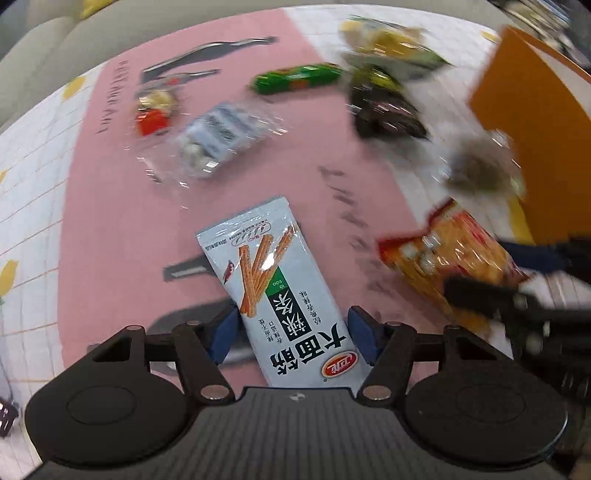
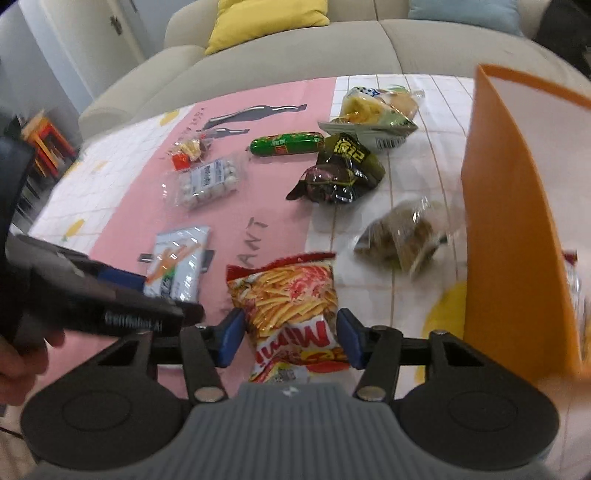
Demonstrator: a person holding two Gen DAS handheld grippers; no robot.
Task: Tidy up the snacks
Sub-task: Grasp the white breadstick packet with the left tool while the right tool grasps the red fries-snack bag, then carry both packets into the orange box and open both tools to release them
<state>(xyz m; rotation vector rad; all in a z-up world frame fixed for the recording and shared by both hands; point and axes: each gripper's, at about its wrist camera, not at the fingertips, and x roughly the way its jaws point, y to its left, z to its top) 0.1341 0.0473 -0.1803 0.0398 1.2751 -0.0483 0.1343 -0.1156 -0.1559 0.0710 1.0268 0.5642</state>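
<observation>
- The left gripper (image 1: 291, 332) points down over a pale blue stick-snack packet (image 1: 280, 295) that lies flat on the pink part of the cloth (image 1: 110, 229); its blue pads stand apart on either side of the packet, a small gap showing at each edge.
- The right gripper (image 2: 290, 336) straddles a red-and-yellow fries bag (image 2: 291, 310) lying on the cloth; its fingers are apart, close beside the bag, and I cannot tell whether they touch it.
- An orange bin (image 2: 517, 229) stands at the right edge of the table. Only its outer wall and a strip of pale inner wall show; what it holds cannot be seen.
- Loose on the cloth, outside the bin: a green sausage (image 2: 286, 145), a clear bag of white balls (image 2: 207, 182), a small red-and-yellow packet (image 2: 188, 153), a dark wrapped pack (image 2: 340, 173), a yellow-green chip bag (image 2: 373, 110) and a clear bag of brown pieces (image 2: 402, 232) nearest the bin.
- A sofa (image 2: 295, 48) with a yellow cushion (image 2: 266, 18) stands behind the table.
</observation>
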